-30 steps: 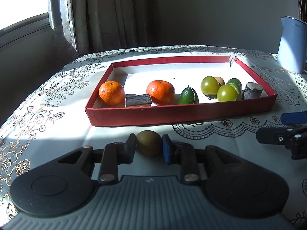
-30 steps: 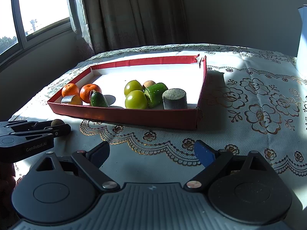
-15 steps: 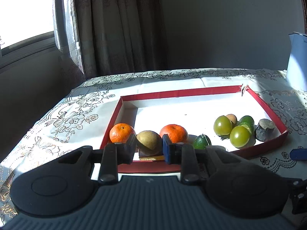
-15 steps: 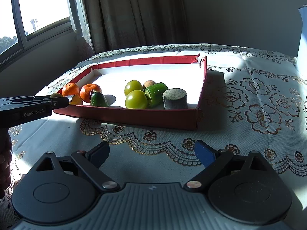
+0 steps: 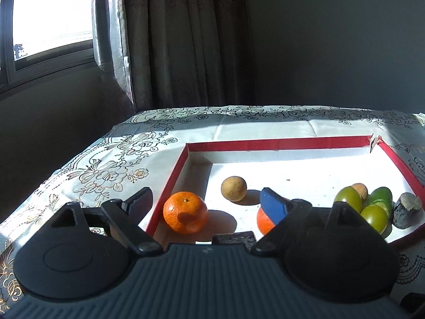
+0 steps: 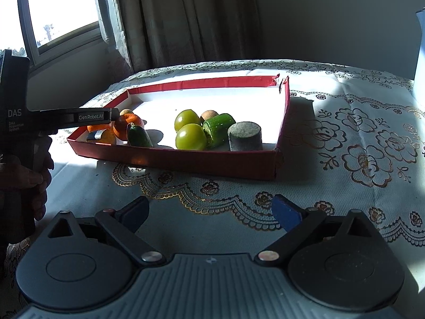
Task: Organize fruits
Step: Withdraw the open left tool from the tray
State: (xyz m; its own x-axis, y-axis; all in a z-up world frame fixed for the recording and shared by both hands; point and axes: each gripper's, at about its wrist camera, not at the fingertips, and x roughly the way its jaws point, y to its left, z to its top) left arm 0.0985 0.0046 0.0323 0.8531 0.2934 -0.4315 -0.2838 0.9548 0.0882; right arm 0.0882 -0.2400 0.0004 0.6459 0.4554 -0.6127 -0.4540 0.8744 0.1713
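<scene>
A red tray [image 5: 279, 143] with a white floor lies on the flowered tablecloth. A round brown fruit [image 5: 233, 192] rests free on the tray floor, past my left gripper [image 5: 205, 199], whose jaws are opening with nothing between the pads. Below them sit one orange [image 5: 185, 212] and a second orange [image 5: 264, 222], half hidden by the blue pad. Two green tomatoes [image 6: 190, 136], a cut cucumber piece [image 6: 219, 129] and a small cucumber [image 6: 139, 136] lie in the tray. My right gripper [image 6: 211, 210] hovers over the cloth in front of the tray, its jaws opening and empty.
A grey stub-like cylinder [image 6: 245, 136] stands at the tray's right end and a dark block [image 5: 233, 239] at its near wall. A pale jug [image 6: 421, 53] stands at the far right. A hand [image 6: 39, 175] holds the left gripper. Curtain and window lie behind the table.
The left gripper carried the brown fruit up from the cloth and over the tray's near wall, then opened wide; the fruit now lies in the tray. The right gripper stayed put.
</scene>
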